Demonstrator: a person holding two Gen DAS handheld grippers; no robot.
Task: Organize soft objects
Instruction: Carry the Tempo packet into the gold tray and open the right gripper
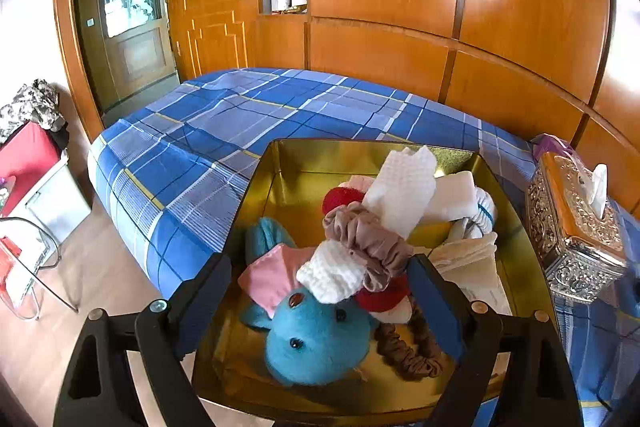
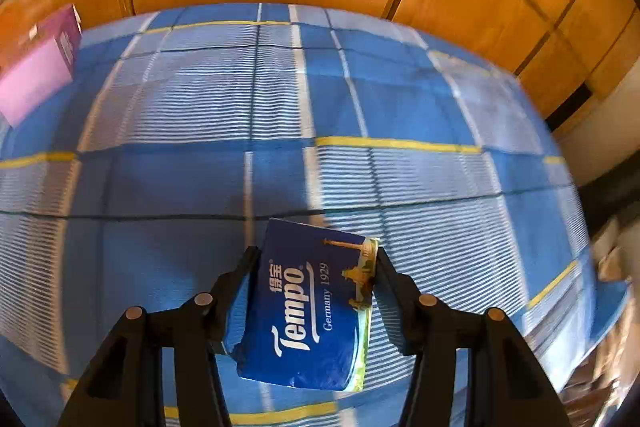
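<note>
A gold tin (image 1: 288, 163) sits on the blue checked bed and holds a pile of soft things. In it lie a blue plush toy (image 1: 316, 339) with a pink ear, a white knit piece (image 1: 332, 275), a mauve scrunchie (image 1: 368, 239), a brown scrunchie (image 1: 408, 351), a red item (image 1: 340, 197) and white cloths (image 1: 404, 183). My left gripper (image 1: 318, 267) hangs open over the tin, its fingers wide on either side of the pile, pressing on nothing. My right gripper (image 2: 316, 255) is shut on a blue Tempo tissue pack (image 2: 304, 307), held above the bedspread.
An ornate silver tissue box (image 1: 576, 227) stands right of the tin, a purple box (image 2: 40, 71) behind it near the wooden wall. The bedspread (image 1: 240, 115) stretches to the far left. On the floor at left are a glass table (image 1: 36, 267) and a red-topped bin (image 1: 28, 155).
</note>
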